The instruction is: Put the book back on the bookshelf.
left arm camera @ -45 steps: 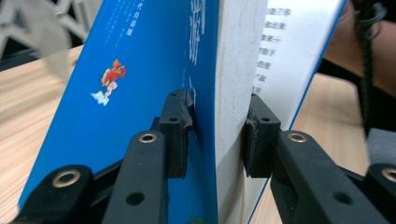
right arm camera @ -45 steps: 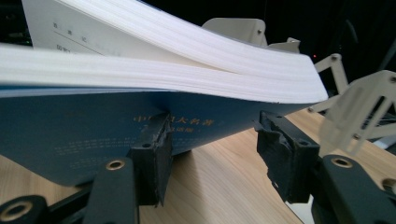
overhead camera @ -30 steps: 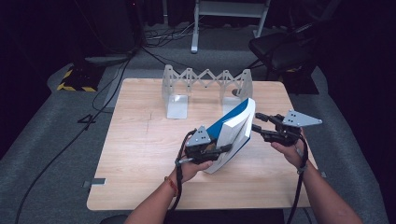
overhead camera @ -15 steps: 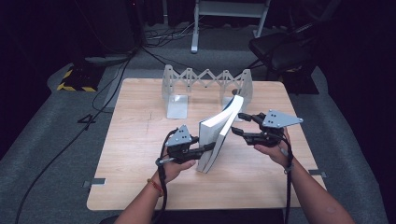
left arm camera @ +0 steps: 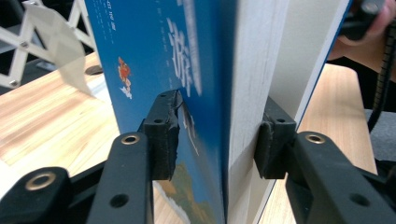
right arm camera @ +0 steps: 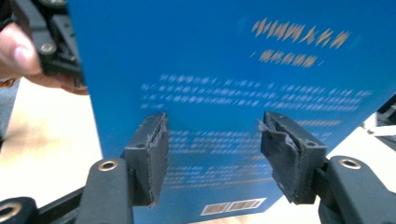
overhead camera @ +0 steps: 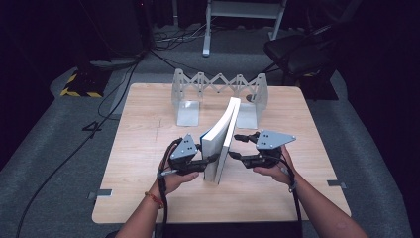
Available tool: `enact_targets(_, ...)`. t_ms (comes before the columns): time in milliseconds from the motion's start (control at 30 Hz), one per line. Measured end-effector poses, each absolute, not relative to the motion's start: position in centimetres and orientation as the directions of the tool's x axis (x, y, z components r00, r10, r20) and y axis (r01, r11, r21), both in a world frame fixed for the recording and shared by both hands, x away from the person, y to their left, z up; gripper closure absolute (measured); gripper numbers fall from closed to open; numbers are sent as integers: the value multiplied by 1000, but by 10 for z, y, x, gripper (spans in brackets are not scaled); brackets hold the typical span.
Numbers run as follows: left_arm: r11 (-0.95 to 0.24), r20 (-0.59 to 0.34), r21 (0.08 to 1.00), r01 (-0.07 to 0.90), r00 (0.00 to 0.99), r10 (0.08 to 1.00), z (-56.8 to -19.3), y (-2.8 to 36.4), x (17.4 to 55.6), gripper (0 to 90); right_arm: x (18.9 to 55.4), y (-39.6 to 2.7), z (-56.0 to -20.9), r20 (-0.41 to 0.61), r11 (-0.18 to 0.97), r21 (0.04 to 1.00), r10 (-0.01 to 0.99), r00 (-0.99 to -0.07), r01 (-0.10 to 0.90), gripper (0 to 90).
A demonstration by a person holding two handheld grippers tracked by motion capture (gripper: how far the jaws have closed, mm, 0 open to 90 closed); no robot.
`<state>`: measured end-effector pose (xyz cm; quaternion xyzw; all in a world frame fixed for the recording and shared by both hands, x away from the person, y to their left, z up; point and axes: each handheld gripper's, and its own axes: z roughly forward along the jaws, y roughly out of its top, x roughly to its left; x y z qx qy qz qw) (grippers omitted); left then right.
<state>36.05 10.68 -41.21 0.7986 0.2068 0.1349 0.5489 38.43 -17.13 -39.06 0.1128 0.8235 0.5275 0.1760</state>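
The book [overhead camera: 220,141] is now standing upright on its lower edge on the counter [overhead camera: 138,148], where a second ago it was leaning flat-faced toward the right hand, and half a second ago it was only partly raised. It has also come leftward, nearer the counter's middle. That is suggesting the book is being stood up, probably to slide it back into the rack [overhead camera: 218,89] beyond the claws.

The left claw [left arm camera: 217,140] is pinching the book near its lower end, one pad on the blue cover, the other on the far cover, the white page block between them. The right claw [right arm camera: 212,149] is spread, its pads facing the blue back cover; whether they are touching it I cannot tell. It seems to be steadying rather than gripping.

Counting: one book, two claws, one folding rack with two metal end plates, one counter. The book is sitting between the claws, the rack farther ahead of both.
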Motion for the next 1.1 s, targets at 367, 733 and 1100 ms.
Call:
enact_targets(367,-409,36,897,170,892,451,-417,100,340,205,380,-166,-399,-173,438,899,350,-921,-2,428)
enact_targets(733,-402,83,891,211,794,602,-434,67,330,153,381,-157,-400,-185,442,897,337,-923,-18,437)
enact_targets(1100,-352,89,907,232,710,698,-446,57,330,248,385,-155,-402,-180,420,908,374,-910,-8,432)
